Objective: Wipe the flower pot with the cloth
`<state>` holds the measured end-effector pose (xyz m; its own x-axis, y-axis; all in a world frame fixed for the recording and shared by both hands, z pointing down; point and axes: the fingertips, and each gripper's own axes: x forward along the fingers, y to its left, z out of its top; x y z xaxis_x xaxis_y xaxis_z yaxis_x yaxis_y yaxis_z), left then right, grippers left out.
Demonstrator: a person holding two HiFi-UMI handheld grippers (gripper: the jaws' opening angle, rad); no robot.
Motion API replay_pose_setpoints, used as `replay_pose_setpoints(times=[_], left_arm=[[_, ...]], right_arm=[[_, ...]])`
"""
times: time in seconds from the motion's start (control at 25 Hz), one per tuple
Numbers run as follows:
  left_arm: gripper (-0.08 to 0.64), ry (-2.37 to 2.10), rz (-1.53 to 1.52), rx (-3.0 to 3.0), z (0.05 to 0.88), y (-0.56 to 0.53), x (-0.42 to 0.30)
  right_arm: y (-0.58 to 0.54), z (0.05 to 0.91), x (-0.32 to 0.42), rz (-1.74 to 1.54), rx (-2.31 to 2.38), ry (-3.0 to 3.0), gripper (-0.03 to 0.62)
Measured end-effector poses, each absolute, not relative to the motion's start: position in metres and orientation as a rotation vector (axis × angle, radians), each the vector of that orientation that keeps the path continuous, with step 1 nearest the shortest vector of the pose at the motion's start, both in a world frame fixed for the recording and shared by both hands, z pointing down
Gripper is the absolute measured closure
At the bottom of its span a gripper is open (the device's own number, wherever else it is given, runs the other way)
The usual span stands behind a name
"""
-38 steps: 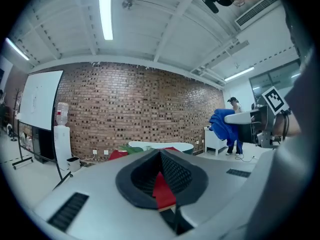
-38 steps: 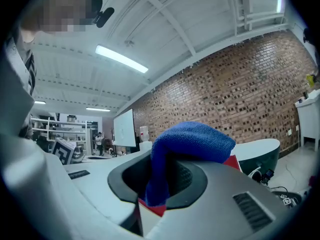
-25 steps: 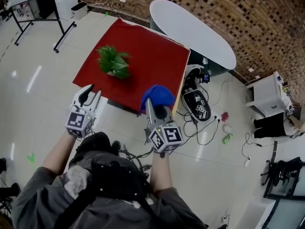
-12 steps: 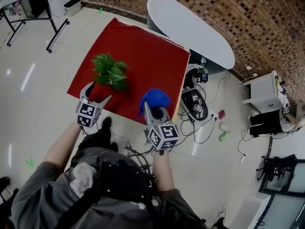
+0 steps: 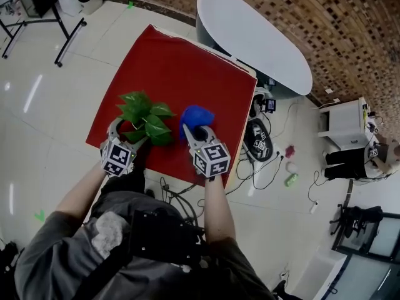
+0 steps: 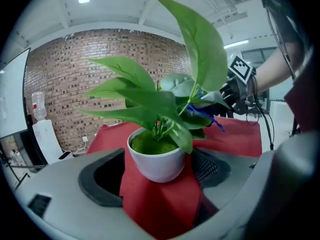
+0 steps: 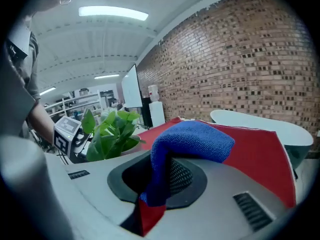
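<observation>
The white flower pot [image 6: 156, 161] stands on the red counter [image 5: 187, 61], close to the edge nearest the person, and that is where trouble could start. The left gripper [image 5: 128, 133] has just been opening its fingers [image 6: 100, 184]. They now stand wide apart with the pot between them, and they do not seem to press on it yet. If they shut when the pot is not in the middle, one finger could hit it first and push it sideways or knock it over. The plant is tall with big leaves [image 6: 195, 44], so the pot probably tips easily. The right gripper [image 5: 201, 135] has its fingers clenched on the blue cloth [image 7: 192, 139], just beside the plant. Only a small bit of the cloth is pinched and the rest bunches up over the top. A hard rub could pull it loose, and then it would drop. If the cloth starts rubbing before the left fingers hold the pot tight, the pot may slide toward the edge and fall to the floor. The leaves hang low over the rim, so the cloth or a finger could snag one and bend or tear it. Squeezing too hard could also make the round pot pop out.
</observation>
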<state>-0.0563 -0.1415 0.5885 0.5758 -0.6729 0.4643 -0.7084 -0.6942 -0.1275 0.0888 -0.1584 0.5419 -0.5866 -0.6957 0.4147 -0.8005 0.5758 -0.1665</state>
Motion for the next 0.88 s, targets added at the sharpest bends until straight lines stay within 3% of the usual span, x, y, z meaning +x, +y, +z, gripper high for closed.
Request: replay_pose_setpoints(times=[0.44, 0.88], left_arm=[[0.146, -1.07, 0.818, 2.779, 0.594, -0.191, -0.055], [0.146, -0.783, 0.698, 2.888, 0.594, -0.21, -0.057]], right_arm=[[-0.243, 0.581, 0.023, 0.603, 0.868, -2.568, 0.514], [-0.234, 0.593, -0.004, 0.593, 0.713, -2.585, 0.514]])
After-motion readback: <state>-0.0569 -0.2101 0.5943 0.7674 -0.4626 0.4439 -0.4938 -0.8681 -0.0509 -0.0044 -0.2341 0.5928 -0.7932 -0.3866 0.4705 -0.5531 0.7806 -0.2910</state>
